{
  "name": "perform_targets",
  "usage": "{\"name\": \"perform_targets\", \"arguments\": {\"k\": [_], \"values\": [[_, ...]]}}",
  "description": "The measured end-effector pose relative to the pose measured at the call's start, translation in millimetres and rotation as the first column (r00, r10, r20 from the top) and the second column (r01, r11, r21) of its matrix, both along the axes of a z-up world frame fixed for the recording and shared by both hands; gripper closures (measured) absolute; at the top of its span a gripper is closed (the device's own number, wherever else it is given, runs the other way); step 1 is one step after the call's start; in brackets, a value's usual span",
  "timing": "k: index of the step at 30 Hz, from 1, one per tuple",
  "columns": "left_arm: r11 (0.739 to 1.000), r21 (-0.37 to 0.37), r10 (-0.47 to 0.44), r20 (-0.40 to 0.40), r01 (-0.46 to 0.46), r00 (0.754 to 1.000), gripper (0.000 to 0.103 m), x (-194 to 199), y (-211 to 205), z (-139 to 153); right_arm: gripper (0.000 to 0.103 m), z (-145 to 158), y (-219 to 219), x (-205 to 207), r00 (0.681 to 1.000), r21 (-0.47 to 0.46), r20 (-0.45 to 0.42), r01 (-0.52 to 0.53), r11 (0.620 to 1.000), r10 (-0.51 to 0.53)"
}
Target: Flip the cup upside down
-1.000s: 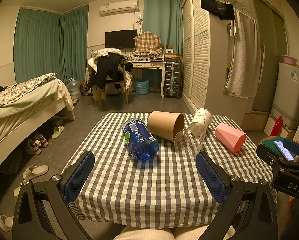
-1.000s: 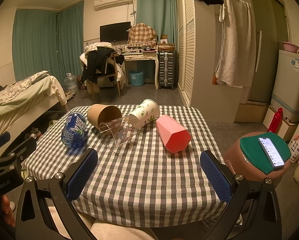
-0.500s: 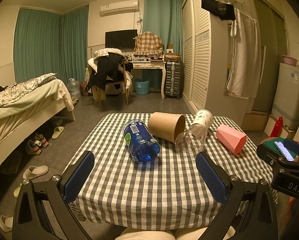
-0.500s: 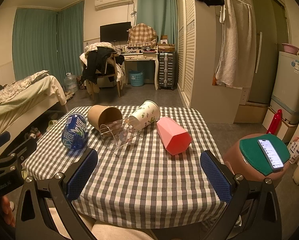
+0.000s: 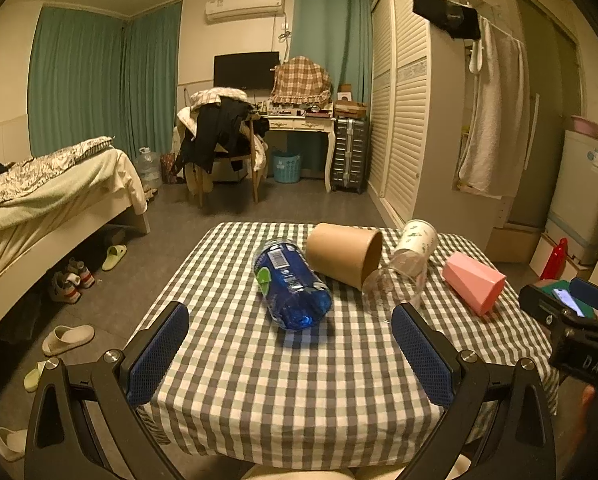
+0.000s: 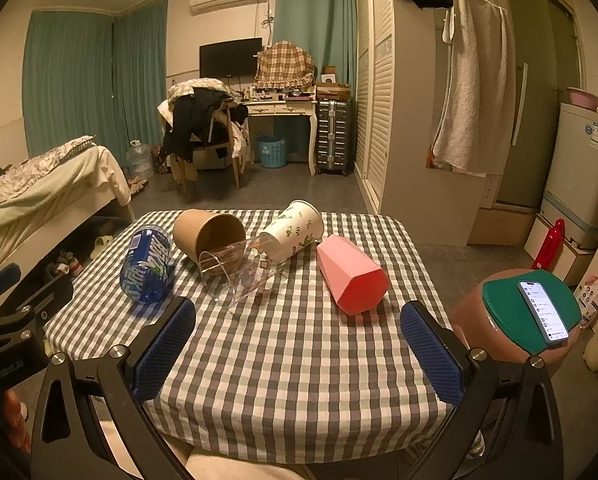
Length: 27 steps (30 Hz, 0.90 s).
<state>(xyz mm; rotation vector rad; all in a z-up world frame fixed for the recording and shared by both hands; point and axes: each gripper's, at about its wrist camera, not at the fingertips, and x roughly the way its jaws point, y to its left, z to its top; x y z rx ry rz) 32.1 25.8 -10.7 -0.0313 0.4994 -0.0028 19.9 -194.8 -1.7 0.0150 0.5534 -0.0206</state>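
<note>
Several cups lie on their sides on the checked tablecloth (image 5: 299, 392): a blue cup (image 5: 293, 290) (image 6: 147, 266), a brown paper cup (image 5: 345, 252) (image 6: 209, 234), a clear cup (image 5: 399, 284) (image 6: 239, 270), a white floral cup (image 5: 417, 236) (image 6: 295, 230) and a pink faceted cup (image 5: 473, 282) (image 6: 351, 278). My left gripper (image 5: 291, 350) is open and empty, near the table's front edge, short of the blue cup. My right gripper (image 6: 297, 344) is open and empty, short of the pink cup.
A round stool with a green top and a phone (image 6: 543, 310) stands right of the table. A bed (image 5: 39, 200) is at the left, with shoes on the floor. A wardrobe (image 5: 415, 120), a chair (image 5: 219, 144) and a desk are behind.
Both grippers have edged slightly forward toward the table. The clear cup has rolled a little away from the front. Both grippers stay open.
</note>
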Motion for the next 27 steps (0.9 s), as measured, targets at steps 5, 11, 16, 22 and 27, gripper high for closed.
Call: {"name": "perform_targets", "arguments": {"k": [5, 11, 16, 22, 27], "values": [[1.0, 0.005, 0.026, -0.021, -0.025, 0.999, 0.0, 26.1, 21.7, -3.6, 0.0, 3.9, 9.2, 37.4, 0.997, -0.017, -0.076, 0.024, 1.0, -0.025], [0.998, 0.0, 0.066, -0.042, -0.066, 0.997, 0.0, 60.1, 56.0, -12.9, 0.0, -0.4, 20.3, 104.9, 0.976, 0.018, -0.215, 0.041, 0.999, -0.037], [0.995, -0.009, 0.103, -0.062, -0.104, 0.993, 0.0, 82.8, 84.5, -23.4, 0.0, -22.2, 28.6, 158.3, 0.941, 0.048, -0.333, 0.077, 0.996, -0.057], [0.991, -0.021, 0.132, -0.11, -0.135, 0.985, 0.0, 101.5, 111.9, -42.2, 0.006, -56.3, 32.7, 206.5, 0.9, 0.103, -0.428, 0.137, 0.985, -0.081], [0.99, -0.042, 0.13, -0.141, -0.137, 0.981, 0.0, 111.4, 123.8, -54.2, 0.018, -86.9, 35.7, 220.9, 0.852, 0.118, -0.52, 0.145, 0.982, -0.063]]}}
